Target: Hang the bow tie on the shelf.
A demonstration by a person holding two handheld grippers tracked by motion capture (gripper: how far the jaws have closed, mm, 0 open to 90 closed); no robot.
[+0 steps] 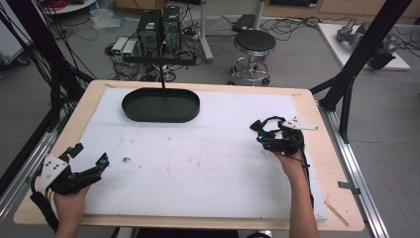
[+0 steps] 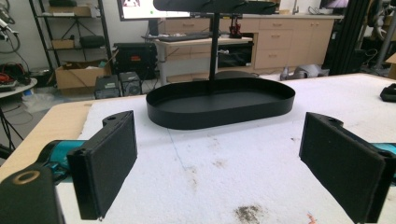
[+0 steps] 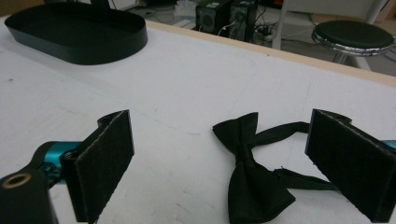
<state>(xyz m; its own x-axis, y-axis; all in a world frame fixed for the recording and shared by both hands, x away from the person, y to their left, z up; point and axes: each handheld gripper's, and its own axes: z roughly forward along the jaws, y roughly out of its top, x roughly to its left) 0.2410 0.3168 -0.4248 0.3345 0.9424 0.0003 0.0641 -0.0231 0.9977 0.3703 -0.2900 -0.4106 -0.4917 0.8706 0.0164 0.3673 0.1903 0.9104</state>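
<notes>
Right tongs [image 3: 219,163], gaping, are straddling the bow tie [image 3: 252,168]; clamping looks next. Left tongs [image 2: 219,163] are waiting released, facing the tray [image 2: 219,114].

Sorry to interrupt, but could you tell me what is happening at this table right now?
A person holds a two-jaw gripper in each hand over a white foam-covered table. The right gripper is open, its jaws on either side of a black fabric bow tie lying flat on the foam, not yet gripped. The left gripper is also open with nothing between its jaws, facing a black oval metal tray with a centre post at the far side. Nothing lies in the tray.
</notes>
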